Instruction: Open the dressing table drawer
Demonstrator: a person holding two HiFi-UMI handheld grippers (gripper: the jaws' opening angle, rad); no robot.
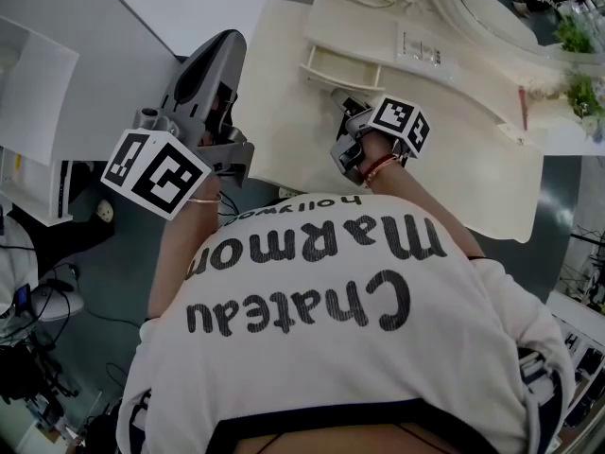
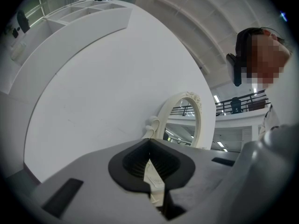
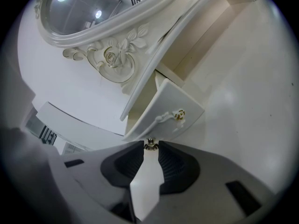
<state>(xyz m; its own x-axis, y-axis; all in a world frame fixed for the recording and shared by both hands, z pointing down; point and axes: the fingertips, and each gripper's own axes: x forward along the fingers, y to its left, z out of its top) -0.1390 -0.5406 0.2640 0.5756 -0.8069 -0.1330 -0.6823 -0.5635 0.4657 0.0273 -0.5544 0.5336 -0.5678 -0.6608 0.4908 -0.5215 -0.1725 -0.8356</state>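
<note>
Drawer (image 1: pixel 342 67): stands pulled partway out of the low tier on top of the dressing table (image 1: pixel 454 149), out over the bare cream tabletop, white front turned toward the person.

Nearest, off the dressing table's front edge: white shirt (image 1: pixel 321 329) with large dark lettering, filling the lower part of the head view.

Next, off the dressing table's left edge and clear of it: left gripper (image 2: pixel 149 143), held about level, with a marker cube at its back. Jaw tips closed together, nothing between them.

Over the dressing table's front left part: right gripper (image 3: pixel 150 145), angled down toward the drawer front, on a wrist with a red bracelet (image 1: pixel 378 168). Jaws only a narrow gap apart, clamped on the near gold-tipped end of the handle (image 3: pixel 168 117). Curves across the drawer front as a pale bar, capped at the far end by a second gold knob.

Behind the drawer, at the back of the dressing table: oval mirror (image 3: pixel 88 13) in a cream frame, with a carved rose (image 3: pixel 112 57) at the frame's foot just above the drawer's slot.

Farthest, past the dressing table's back right corner: green plants (image 1: pixel 575 41).
</note>
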